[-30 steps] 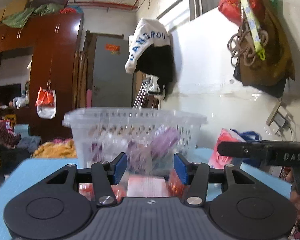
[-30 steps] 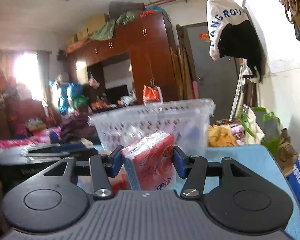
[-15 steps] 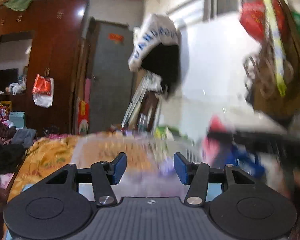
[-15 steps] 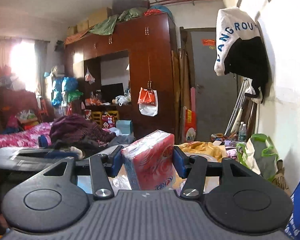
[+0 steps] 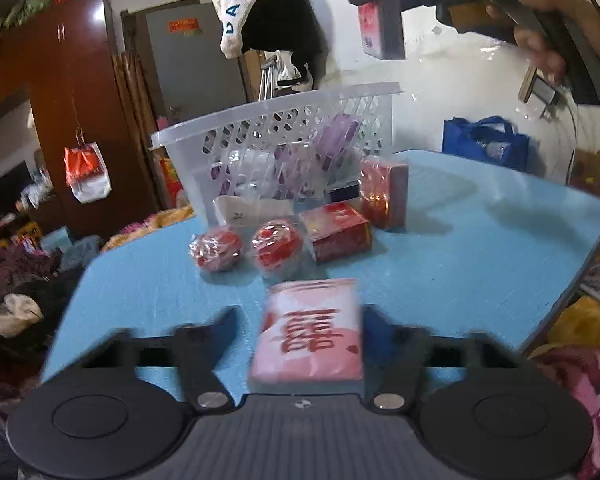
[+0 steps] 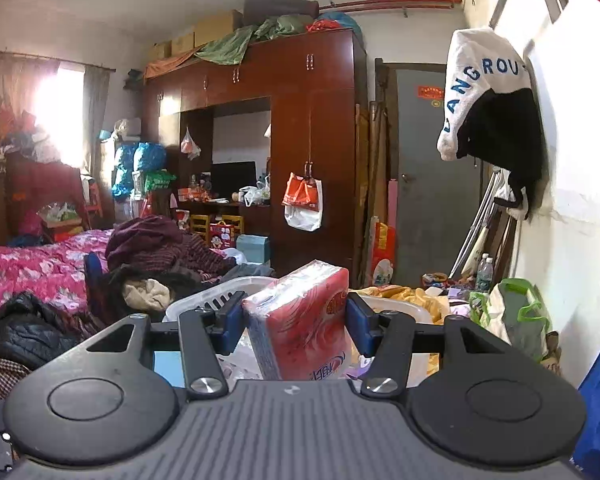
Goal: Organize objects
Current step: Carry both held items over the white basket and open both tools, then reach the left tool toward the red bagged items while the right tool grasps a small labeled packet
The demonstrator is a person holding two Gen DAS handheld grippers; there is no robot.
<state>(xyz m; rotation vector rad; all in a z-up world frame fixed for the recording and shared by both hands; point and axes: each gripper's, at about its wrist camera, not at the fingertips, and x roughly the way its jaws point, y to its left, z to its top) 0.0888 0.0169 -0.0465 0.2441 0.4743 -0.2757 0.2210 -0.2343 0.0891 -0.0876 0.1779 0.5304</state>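
Basket (image 5: 276, 136): clear white and perforated, at the far side of the blue table (image 5: 480, 240); purple and pale things already lie inside it, so part of the sorting looks done.
Red tissue pack (image 6: 300, 320): clamped between the pads of the right gripper (image 6: 296, 320), lifted above the basket, whose rim shows just below and behind it; not yet dropped in.
Pink packet (image 5: 308, 336): on the table, nearer than the basket, between the jaws of the left gripper (image 5: 300, 328); the jaws are closing, and blur hides whether the pads touch it.
In front of the basket: two round red wrapped items (image 5: 216, 248), a red box (image 5: 336, 232) and an upright red box (image 5: 384, 192), all left to put away.
Progress: roughly mid-task by my reading; one item about to go in, five to follow.
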